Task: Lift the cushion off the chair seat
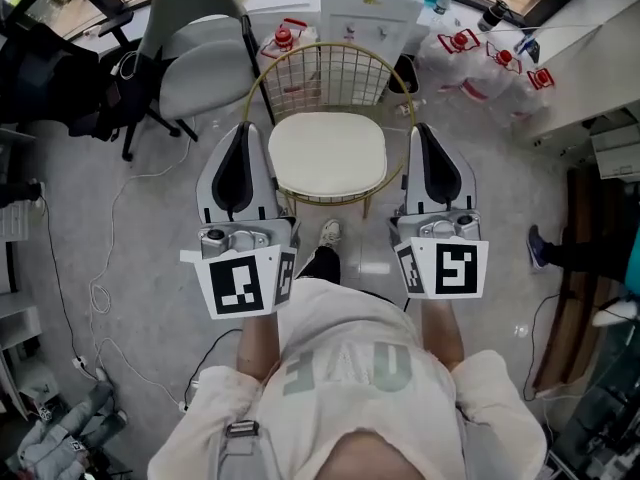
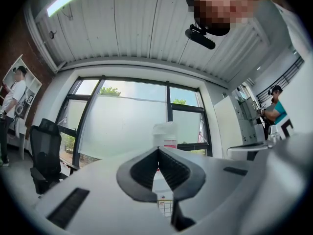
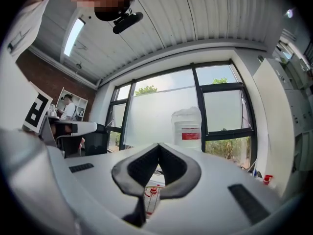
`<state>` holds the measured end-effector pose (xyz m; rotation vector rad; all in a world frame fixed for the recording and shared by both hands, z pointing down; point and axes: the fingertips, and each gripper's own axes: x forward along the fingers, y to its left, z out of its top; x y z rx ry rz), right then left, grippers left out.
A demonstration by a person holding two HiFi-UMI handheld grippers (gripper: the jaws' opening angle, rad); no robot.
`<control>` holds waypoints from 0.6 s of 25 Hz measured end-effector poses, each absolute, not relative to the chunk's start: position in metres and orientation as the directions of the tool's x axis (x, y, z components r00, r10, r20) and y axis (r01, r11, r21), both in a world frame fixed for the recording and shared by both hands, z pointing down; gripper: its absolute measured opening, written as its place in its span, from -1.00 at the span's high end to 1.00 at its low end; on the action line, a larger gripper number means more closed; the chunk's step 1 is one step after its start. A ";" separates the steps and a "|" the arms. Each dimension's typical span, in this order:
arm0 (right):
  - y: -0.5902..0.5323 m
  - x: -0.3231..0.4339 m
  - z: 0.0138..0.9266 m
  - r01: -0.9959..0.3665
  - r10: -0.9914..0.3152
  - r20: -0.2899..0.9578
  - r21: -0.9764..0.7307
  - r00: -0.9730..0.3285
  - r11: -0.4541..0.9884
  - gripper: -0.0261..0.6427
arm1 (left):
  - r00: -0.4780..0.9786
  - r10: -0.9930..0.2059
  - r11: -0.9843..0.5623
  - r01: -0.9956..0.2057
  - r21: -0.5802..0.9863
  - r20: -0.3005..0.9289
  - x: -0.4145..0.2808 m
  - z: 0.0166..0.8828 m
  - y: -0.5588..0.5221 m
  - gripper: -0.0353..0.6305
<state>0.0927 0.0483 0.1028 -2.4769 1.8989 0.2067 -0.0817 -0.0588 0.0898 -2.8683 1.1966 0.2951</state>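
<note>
A cream round cushion [image 1: 327, 155] lies on the seat of a gold wire chair [image 1: 330, 76] in front of me in the head view. My left gripper [image 1: 243, 129] hangs beside the seat's left edge, apart from the cushion, jaws shut with nothing in them. My right gripper [image 1: 420, 129] hangs by the seat's right edge, likewise shut and holding nothing. In the left gripper view the left gripper [image 2: 158, 150] points roughly level at the windows; a bit of the wire chair back shows below its pads. The right gripper [image 3: 159, 145] looks the same way.
A grey chair [image 1: 195, 58] stands at the back left, and a white water dispenser [image 1: 370, 8] behind the wire chair carries a jug [image 3: 187, 126]. Several water bottles [image 1: 480, 63] lie at the back right. Cables [image 1: 100, 288] trail on the left floor. Someone's shoe [image 1: 535, 248] is at the right.
</note>
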 end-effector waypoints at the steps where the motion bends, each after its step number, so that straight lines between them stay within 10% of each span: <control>1: 0.037 0.101 0.101 -0.961 -0.959 -0.116 0.066 0.258 -0.267 0.87 | 0.692 -0.700 -0.709 -0.703 0.054 -0.178 -0.073 0.090 -0.070 0.86; 15: -0.009 0.173 0.098 -0.970 -0.964 -0.118 0.019 0.239 -0.242 0.87 | 0.678 -0.713 -0.695 -0.717 0.054 -0.178 -0.004 0.075 -0.111 0.87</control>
